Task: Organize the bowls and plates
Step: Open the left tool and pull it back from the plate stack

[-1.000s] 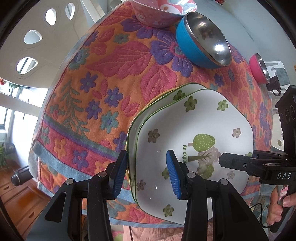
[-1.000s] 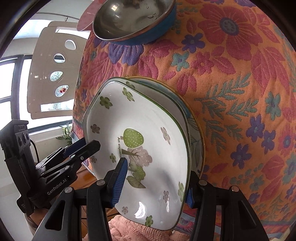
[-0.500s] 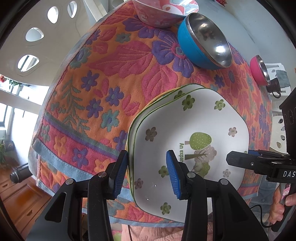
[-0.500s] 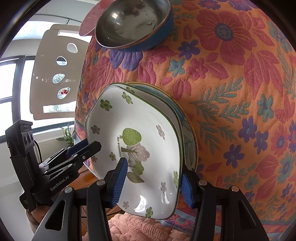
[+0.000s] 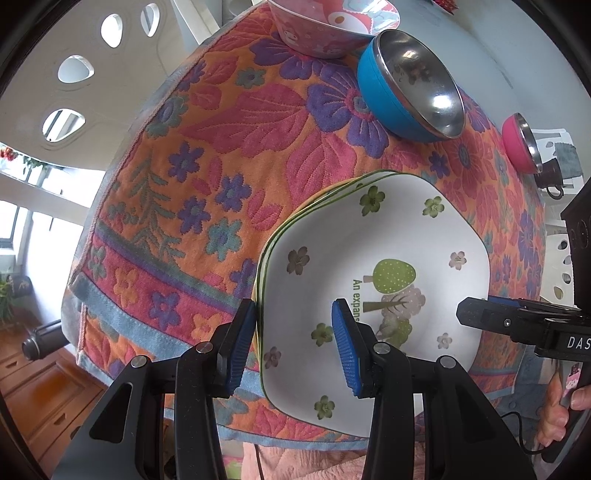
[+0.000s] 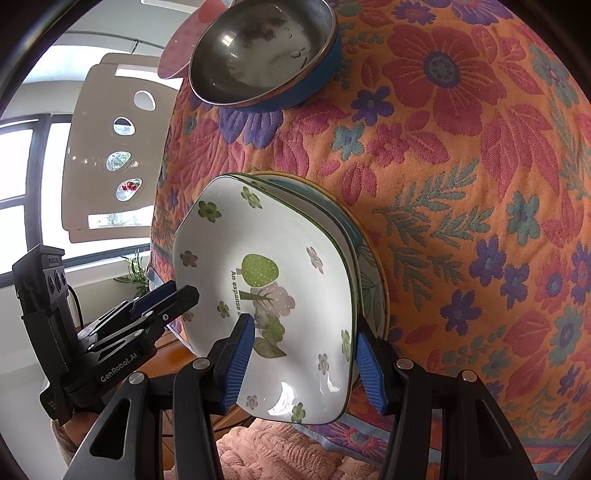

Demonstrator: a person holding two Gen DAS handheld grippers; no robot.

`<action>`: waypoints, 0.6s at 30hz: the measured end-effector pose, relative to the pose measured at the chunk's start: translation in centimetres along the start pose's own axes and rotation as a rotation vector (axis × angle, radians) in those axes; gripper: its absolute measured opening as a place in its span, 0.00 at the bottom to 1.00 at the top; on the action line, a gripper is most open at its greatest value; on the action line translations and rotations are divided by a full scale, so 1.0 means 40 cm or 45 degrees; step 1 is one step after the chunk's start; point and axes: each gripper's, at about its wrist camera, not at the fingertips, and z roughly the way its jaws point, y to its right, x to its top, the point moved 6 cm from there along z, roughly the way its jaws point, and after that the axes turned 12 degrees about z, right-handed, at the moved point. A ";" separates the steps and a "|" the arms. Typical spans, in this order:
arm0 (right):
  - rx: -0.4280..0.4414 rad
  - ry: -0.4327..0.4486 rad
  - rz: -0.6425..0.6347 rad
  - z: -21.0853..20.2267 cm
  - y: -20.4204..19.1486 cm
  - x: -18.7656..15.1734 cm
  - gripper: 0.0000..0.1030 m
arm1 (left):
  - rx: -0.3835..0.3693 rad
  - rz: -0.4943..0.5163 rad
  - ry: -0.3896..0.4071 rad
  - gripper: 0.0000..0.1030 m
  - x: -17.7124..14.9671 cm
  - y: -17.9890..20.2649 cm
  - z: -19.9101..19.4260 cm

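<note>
1. The left gripper (image 5: 295,332) is clenched on the rim of the stack of plates (image 5: 402,229). One blue pad sits against the outer edge of the rims and the other lies on the top plate's white face, so the stack's edge runs straight between its fingers.
2. The right gripper (image 6: 303,354) grasps the opposite side of the same stack. Its inner pad is on the face by the tree print, and its outer pad goes behind the rims of the lower plates.
3. The stack reaches forward and away from both claws. Its near edge pokes past the border of the flowered tablecloth (image 5: 221,147), toward the person's lap.
4. The relation that matters is that the two claws face each other across the stack. Its broad face spans between them, so neither hand is nearer and the load looks shared evenly.
5. I cannot tell for sure whether the stack's far edge touches the cloth or hangs just above it.
6. Ahead of the left claw, beyond the stack, stands the blue bowl (image 5: 410,92). The pink printed bowl (image 5: 332,26) is just behind it, and a small pink bowl (image 5: 521,144) sits off to the right.
7. Any coming move probably needs both hands travelling together and level, or the plates could slide apart.
</note>
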 end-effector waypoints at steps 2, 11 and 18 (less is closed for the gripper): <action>-0.004 0.002 -0.004 -0.003 0.001 0.001 0.51 | 0.002 -0.003 0.000 0.38 0.002 0.001 -0.001; -0.012 0.024 -0.010 -0.023 0.008 0.006 0.51 | 0.010 -0.015 0.008 0.38 0.010 -0.003 -0.010; 0.030 0.029 -0.016 -0.045 0.002 0.007 0.51 | 0.016 -0.050 0.012 0.40 0.019 -0.005 -0.014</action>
